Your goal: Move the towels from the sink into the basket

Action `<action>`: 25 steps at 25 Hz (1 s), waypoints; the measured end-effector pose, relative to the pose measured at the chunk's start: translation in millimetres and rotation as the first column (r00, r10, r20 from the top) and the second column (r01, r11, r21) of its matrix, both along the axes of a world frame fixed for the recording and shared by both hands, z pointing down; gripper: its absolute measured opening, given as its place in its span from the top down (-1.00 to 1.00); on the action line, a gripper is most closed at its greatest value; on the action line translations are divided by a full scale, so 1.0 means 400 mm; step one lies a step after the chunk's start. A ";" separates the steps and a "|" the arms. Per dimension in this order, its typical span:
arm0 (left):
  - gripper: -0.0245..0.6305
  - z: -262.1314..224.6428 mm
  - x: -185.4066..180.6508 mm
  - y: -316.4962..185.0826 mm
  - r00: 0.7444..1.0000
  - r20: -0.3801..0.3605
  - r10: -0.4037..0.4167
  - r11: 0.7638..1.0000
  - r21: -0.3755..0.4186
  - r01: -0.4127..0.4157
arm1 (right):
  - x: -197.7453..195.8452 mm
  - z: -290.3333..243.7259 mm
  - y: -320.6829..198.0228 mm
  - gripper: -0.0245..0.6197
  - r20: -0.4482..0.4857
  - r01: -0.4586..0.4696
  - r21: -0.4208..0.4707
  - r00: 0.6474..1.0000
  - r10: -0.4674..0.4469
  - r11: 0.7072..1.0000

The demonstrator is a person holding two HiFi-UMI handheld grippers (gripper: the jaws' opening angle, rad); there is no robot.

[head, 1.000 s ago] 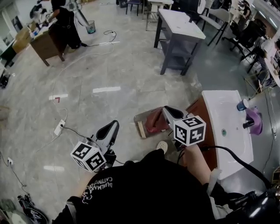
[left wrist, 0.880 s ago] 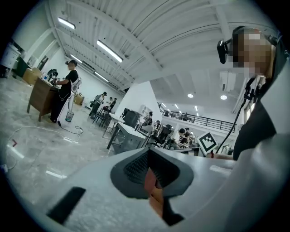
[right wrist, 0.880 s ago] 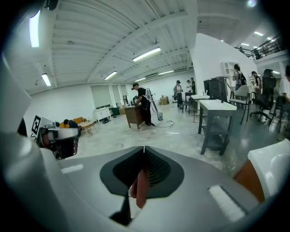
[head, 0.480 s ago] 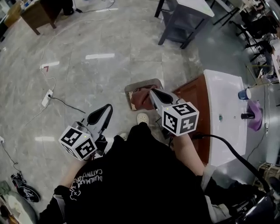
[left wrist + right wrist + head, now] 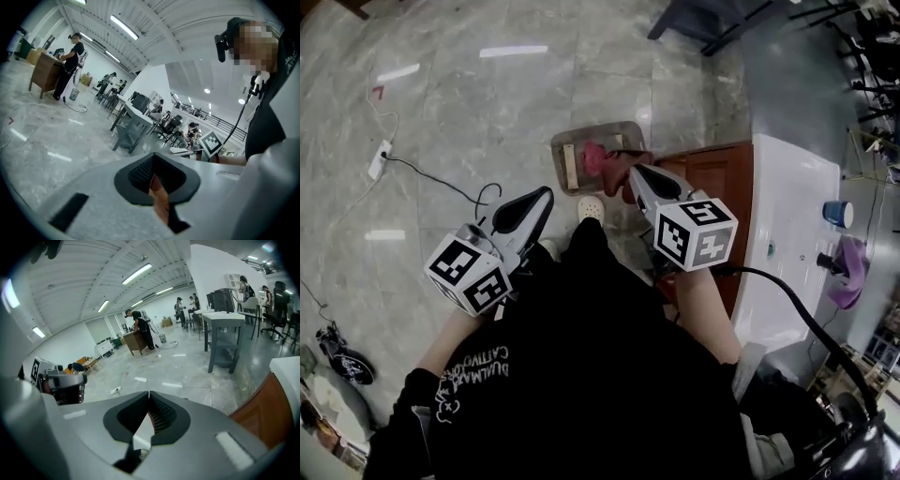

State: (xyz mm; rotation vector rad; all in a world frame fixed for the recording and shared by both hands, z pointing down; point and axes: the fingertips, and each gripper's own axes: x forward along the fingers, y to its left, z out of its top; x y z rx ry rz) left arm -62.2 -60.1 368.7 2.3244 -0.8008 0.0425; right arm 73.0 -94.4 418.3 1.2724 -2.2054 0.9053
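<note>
Nearest the camera, the person's black top (image 5: pixel 581 375) filled the lower head view.

Left gripper (image 5: pixel 547 193) (image 5: pixel 153 155): held low over the grey marble-patterned floor (image 5: pixel 469 112). It pointed up and to the right in the head view, toward the basket. Its own view showed the dark fingers pressed together, with nothing between them.

Right gripper (image 5: pixel 634 170) (image 5: pixel 149 393): pointed up and to the left, so the two grippers converged on the basket. Its fingers were closed tip to tip and empty. In the head view its tips overlapped the basket's right end; contact could not be told.

A white shoe (image 5: pixel 592 208) stood on the floor between the grippers, just short of the basket.

Beyond it, a grey-brown rectangular basket (image 5: pixel 567 141) sat on the floor, long axis roughly left to right across the head view.

A pink crumpled cloth towel (image 5: pixel 597 157) lay bunched inside the basket. Its longer spread ran along the basket's length toward the right end. It had no clear pointing end.

To the right, a reddish-brown wooden cabinet (image 5: pixel 703 173) carried the white rectangular sink (image 5: pixel 792 225), long axis top to bottom. At the sink's far edge were a blue cup (image 5: pixel 837 214) and a purple cloth (image 5: pixel 849 270).

A white power strip (image 5: pixel 379 159) lay far left.
</note>
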 end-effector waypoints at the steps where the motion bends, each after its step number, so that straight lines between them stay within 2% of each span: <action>1: 0.92 0.013 0.014 -0.016 1.000 0.000 -0.005 1.000 -0.014 0.005 | 0.018 0.019 -0.017 0.87 -0.006 -0.001 -0.016 1.000 0.001 1.000; 6: 0.92 0.081 0.067 -0.093 1.000 0.023 -0.013 0.998 -0.065 0.015 | 0.069 0.117 -0.111 0.87 -0.016 0.016 -0.093 1.000 -0.017 0.996; 10: 0.92 0.150 0.103 -0.169 0.994 0.101 -0.036 0.998 -0.056 0.042 | 0.081 0.196 -0.187 0.87 -0.006 0.058 -0.133 0.998 -0.059 0.989; 13: 0.92 0.213 0.126 -0.192 0.988 0.152 -0.028 0.994 -0.098 0.043 | 0.080 0.285 -0.214 0.87 0.003 0.089 -0.198 0.996 -0.090 0.976; 17: 0.92 0.304 0.138 -0.191 0.984 0.176 0.014 0.982 -0.186 0.019 | 0.074 0.423 -0.227 0.87 -0.012 0.112 -0.290 0.993 -0.121 0.950; 21: 0.92 0.388 0.163 -0.171 0.972 0.209 0.106 0.970 -0.239 -0.054 | 0.070 0.537 -0.239 0.87 -0.004 0.110 -0.354 0.993 -0.119 0.929; 25: 0.92 0.449 0.191 -0.163 0.965 0.225 0.133 0.957 -0.281 -0.067 | 0.084 0.640 -0.219 0.87 0.031 0.108 -0.447 0.994 -0.106 0.888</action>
